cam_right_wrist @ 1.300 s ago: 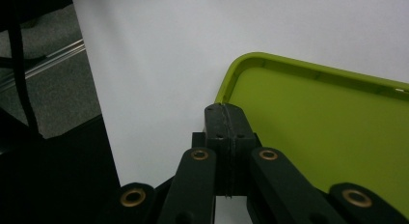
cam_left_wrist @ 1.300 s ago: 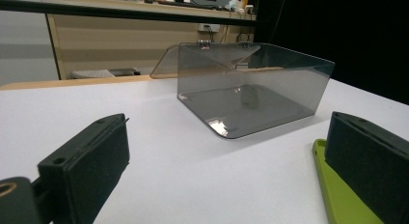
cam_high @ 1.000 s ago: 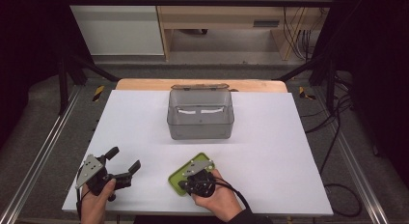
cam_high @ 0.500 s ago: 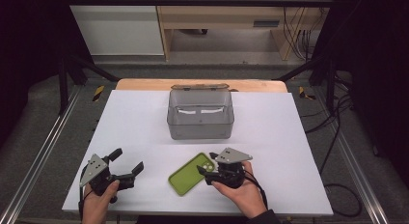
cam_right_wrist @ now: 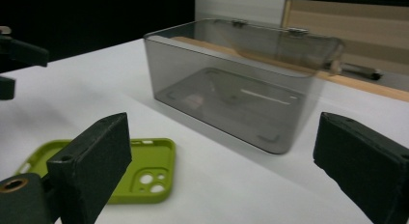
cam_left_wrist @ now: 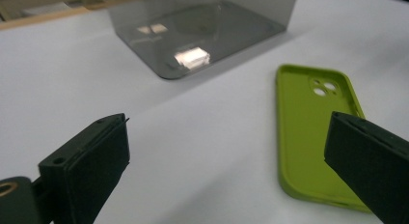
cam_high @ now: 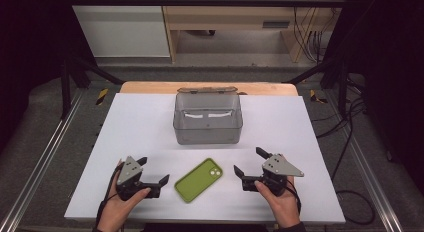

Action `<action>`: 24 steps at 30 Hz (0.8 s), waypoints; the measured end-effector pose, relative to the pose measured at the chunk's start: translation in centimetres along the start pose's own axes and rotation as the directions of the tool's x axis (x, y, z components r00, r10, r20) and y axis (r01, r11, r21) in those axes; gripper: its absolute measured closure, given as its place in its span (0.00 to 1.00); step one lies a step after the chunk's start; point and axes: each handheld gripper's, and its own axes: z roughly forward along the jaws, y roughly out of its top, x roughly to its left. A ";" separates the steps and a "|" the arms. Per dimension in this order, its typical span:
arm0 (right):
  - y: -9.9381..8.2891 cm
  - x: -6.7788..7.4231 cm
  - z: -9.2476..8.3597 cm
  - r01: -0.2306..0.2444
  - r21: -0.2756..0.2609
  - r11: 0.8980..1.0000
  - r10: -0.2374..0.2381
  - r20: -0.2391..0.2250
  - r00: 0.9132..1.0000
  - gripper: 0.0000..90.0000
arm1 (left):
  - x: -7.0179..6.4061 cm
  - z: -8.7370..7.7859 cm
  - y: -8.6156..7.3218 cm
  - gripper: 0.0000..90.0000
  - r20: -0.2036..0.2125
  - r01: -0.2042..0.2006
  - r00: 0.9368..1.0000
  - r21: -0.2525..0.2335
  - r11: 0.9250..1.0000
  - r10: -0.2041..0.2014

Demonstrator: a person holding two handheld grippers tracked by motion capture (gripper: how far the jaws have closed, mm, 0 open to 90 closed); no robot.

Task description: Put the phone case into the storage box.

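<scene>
A lime-green phone case (cam_high: pixel 199 179) lies flat, hollow side up, on the white table near its front edge. My left gripper (cam_high: pixel 153 171) stands open just left of the case, apart from it. In the left gripper view the case (cam_left_wrist: pixel 313 132) lies ahead of the right-hand jaw of my left gripper (cam_left_wrist: pixel 226 171). My right gripper (cam_high: pixel 248 161) stands to the right of the case; its jaws have just been opening and nothing is between them. In the right gripper view the case (cam_right_wrist: pixel 144 171) shows behind the left-hand jaw of my right gripper (cam_right_wrist: pixel 222 175).
A smoky clear plastic box (cam_high: pixel 208 119) with its lid hinged back stands at the middle back of the table (cam_high: pixel 300 122); it looks empty in the right gripper view (cam_right_wrist: pixel 236 93). Metal rails run along both sides of the table.
My right gripper let go of the green case and drew away to the right, jaws spreading wide. The case stays on the table. My left gripper shifted right, closer to the case.
</scene>
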 end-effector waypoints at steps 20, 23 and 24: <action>-1.2 -1.2 -0.9 -0.016 0.013 1.000 0.015 0.040 0.999 0.08 | -3.0 4.5 2.2 0.04 0.117 -0.142 0.987 0.296 0.944 0.112; -1.3 -1.2 -0.8 -0.013 0.016 1.000 0.012 0.035 0.999 0.08 | -2.9 4.6 2.0 0.05 0.135 -0.151 0.984 0.321 0.935 0.112; -1.3 -1.2 -0.8 -0.013 0.019 1.000 0.012 0.032 0.999 0.08 | -3.0 4.7 1.9 0.07 0.141 -0.159 0.983 0.340 0.927 0.117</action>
